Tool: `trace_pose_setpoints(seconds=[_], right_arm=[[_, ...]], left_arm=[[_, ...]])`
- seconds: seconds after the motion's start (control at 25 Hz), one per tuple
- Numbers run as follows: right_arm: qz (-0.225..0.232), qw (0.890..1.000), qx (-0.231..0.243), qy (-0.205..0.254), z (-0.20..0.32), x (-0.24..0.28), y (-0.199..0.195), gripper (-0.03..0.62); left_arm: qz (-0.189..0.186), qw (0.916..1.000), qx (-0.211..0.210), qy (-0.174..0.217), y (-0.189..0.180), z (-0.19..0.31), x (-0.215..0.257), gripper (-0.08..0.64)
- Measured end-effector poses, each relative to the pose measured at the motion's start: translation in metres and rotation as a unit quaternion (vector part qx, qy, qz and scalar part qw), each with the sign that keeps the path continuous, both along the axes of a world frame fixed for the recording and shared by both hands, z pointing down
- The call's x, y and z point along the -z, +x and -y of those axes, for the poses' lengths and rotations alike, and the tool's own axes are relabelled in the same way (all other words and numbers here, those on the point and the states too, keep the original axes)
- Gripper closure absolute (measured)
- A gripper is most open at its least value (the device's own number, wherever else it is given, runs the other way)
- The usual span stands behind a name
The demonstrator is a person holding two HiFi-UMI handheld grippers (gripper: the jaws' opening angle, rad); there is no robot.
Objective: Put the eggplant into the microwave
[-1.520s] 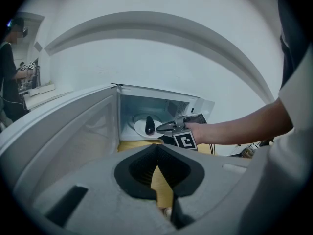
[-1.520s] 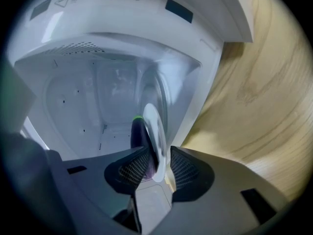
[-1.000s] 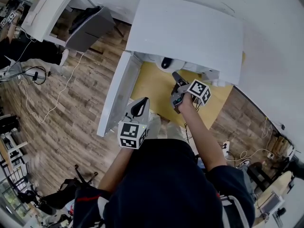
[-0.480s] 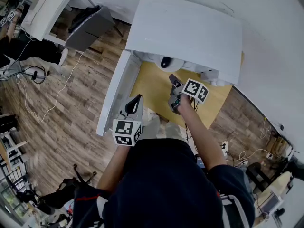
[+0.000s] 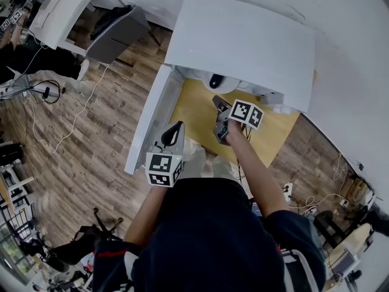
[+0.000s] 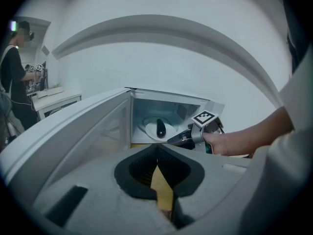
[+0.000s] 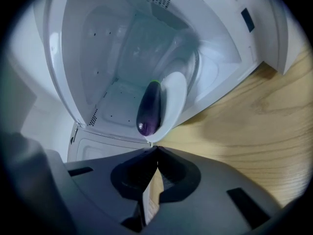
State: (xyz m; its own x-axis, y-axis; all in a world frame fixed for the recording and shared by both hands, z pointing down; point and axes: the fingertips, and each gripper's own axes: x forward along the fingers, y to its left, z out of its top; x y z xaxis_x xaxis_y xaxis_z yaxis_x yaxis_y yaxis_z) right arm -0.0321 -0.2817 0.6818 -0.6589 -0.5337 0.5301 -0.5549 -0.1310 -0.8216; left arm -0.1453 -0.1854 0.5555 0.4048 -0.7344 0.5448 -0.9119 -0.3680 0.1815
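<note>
The dark purple eggplant [image 7: 149, 109] lies on a white plate [image 7: 175, 98] inside the open white microwave [image 5: 243, 41]. It also shows as a dark shape in the cavity in the head view [image 5: 216, 81] and the left gripper view [image 6: 160, 128]. My right gripper [image 7: 155, 149] is just outside the cavity, in front of the plate's edge. Its jaws have just closed and it is shut with nothing between them. My left gripper [image 6: 156, 149] is farther back over the table's near edge, shut and empty. It faces the microwave, with the right gripper [image 6: 185, 138] ahead of it.
The microwave door [image 5: 149, 117] stands swung open to the left, beside my left gripper [image 5: 173, 135]. The microwave sits on a small wooden table [image 5: 197, 111]. A white desk [image 5: 61, 11] and cables [image 5: 36, 93] are on the wood floor at the left. A person [image 6: 12, 82] stands far left.
My right gripper has rolled and shifted a little to the left in front of the microwave opening. The left gripper has barely moved. The eggplant stays on the plate.
</note>
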Motion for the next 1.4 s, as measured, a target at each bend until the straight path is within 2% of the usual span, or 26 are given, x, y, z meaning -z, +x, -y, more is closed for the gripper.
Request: trace_pose_setpoints(seconds=[0.24,0.72,1.4], right_arm=[[-0.023,1.000,0.015,0.004,0.007,-0.008,-0.002,0.580],[-0.023,1.000,-0.007,0.003,0.023,-0.009,0.000,0.580],[-0.027,0.999,-0.029,0.012,0.051,-0.009,0.010,0.580]], left_arm=[[-0.001,0.9999,-0.009,-0.010,0.007,-0.007,-0.006,0.546],[-0.014,0.9992,-0.029,-0.024,0.020,-0.013,-0.014,0.545],[-0.010,0.9994,-0.014,-0.029,0.008,-0.012,-0.018,0.545]])
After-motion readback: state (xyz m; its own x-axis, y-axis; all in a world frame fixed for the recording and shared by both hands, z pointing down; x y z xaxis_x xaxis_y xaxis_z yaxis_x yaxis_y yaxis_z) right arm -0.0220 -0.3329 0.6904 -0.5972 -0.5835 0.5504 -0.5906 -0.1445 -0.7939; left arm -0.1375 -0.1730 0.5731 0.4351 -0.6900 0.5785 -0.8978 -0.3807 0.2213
